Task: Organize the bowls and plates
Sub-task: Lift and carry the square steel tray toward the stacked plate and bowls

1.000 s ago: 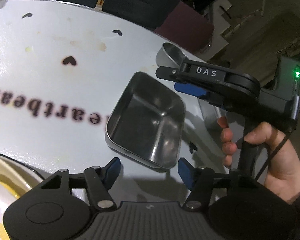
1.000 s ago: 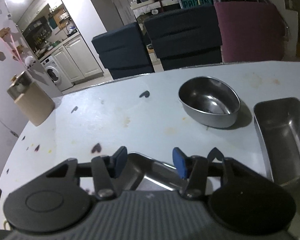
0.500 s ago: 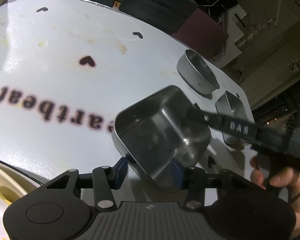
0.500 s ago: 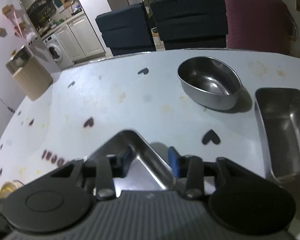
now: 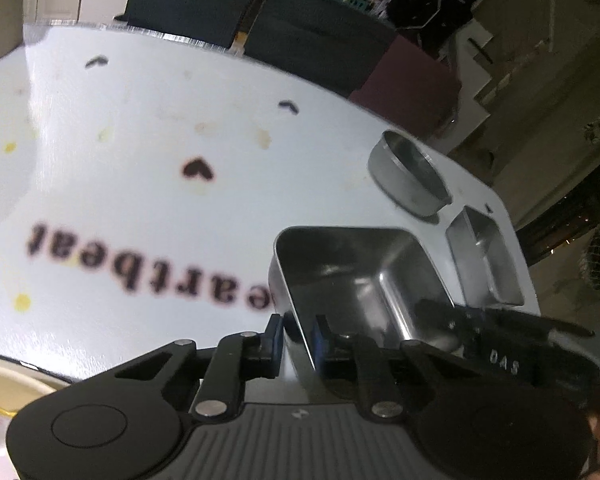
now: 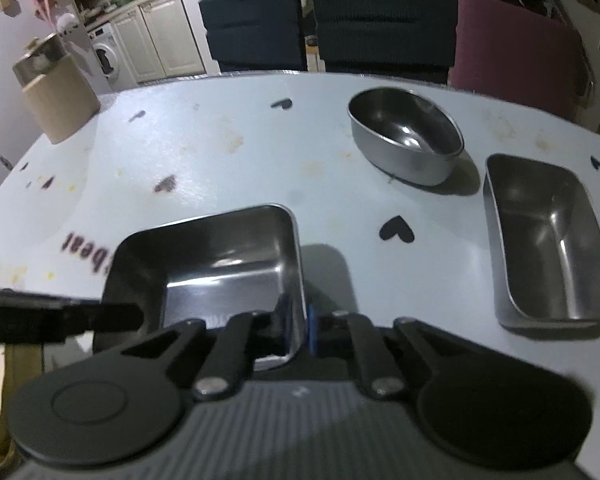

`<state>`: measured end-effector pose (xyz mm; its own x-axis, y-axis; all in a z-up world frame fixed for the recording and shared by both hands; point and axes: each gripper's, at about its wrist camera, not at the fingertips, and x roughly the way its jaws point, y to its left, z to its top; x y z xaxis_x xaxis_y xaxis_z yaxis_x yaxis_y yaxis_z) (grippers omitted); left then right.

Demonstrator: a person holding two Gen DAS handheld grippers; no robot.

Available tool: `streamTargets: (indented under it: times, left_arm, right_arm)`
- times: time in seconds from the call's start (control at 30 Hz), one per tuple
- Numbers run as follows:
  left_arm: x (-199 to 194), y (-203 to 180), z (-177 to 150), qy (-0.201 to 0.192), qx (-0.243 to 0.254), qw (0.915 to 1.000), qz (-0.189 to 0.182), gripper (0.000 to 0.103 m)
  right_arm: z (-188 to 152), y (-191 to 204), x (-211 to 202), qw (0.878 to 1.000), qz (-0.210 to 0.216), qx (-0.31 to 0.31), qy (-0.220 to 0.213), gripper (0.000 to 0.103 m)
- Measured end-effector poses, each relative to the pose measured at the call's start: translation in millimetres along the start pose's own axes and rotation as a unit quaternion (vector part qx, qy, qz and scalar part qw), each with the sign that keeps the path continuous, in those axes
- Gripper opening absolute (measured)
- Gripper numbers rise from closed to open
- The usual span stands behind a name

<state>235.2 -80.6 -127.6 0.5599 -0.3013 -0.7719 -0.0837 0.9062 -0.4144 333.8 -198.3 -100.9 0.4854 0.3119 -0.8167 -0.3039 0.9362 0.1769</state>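
Note:
A square steel dish [image 5: 360, 276] sits on the white table [image 5: 140, 168] with both grippers at its rim. My left gripper [image 5: 297, 334] is closing, its blue pads pressed on either side of the dish's near-left wall. In the right wrist view the same dish [image 6: 220, 256] has its right wall pinched by my right gripper [image 6: 297, 320], also closing. The right gripper's finger [image 5: 452, 314] reaches over the dish's right side. An oval steel bowl [image 6: 404, 136] and an oblong steel dish [image 6: 548, 240] stand apart at the right.
A cream plate [image 5: 4, 380] lies at the near left edge. A wooden canister [image 6: 56, 92] stands at the table's far left. Dark chairs [image 6: 380, 20] and a maroon chair [image 6: 512, 40] line the far side. The table edge runs close behind the oblong dish.
Both grippers went from wide open to closed on opposite walls of the square dish. The right gripper came in from the far side to the dish's right wall.

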Motion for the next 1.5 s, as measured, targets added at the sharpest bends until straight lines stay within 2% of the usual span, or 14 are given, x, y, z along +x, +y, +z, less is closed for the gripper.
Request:
streamTargets:
  times: [0.3, 0.53, 0.83, 1.13, 1.5]
  left_arm:
    - [-18, -27, -15, 0.005, 0.069, 0.9976, -0.010, 0.016]
    - [-30, -42, -37, 0.020, 0.101, 0.9942, -0.032, 0.016]
    - [-26, -57, -64, 0.047, 0.134, 0.9892, -0.034, 0.016]
    - [-14, -64, -83, 0.073, 0.162, 0.9838, -0.022, 0.016]
    - [-9, -68, -90, 0.090, 0.189, 0.9778, -0.003, 0.016]
  right_arm:
    - [-29, 7, -53, 0.999, -0.020, 0.012, -0.038, 0.011]
    - [-59, 11, -86, 0.998, -0.039, 0.007, -0.044, 0.011]
    - [-100, 15, -111, 0.996, -0.071, 0.014, -0.048, 0.011]
    - [-116, 13, -103, 0.996, -0.090, 0.024, 0.001, 0.011]
    - [-117, 14, -96, 0.996, -0.079, 0.014, 0.024, 0.012]
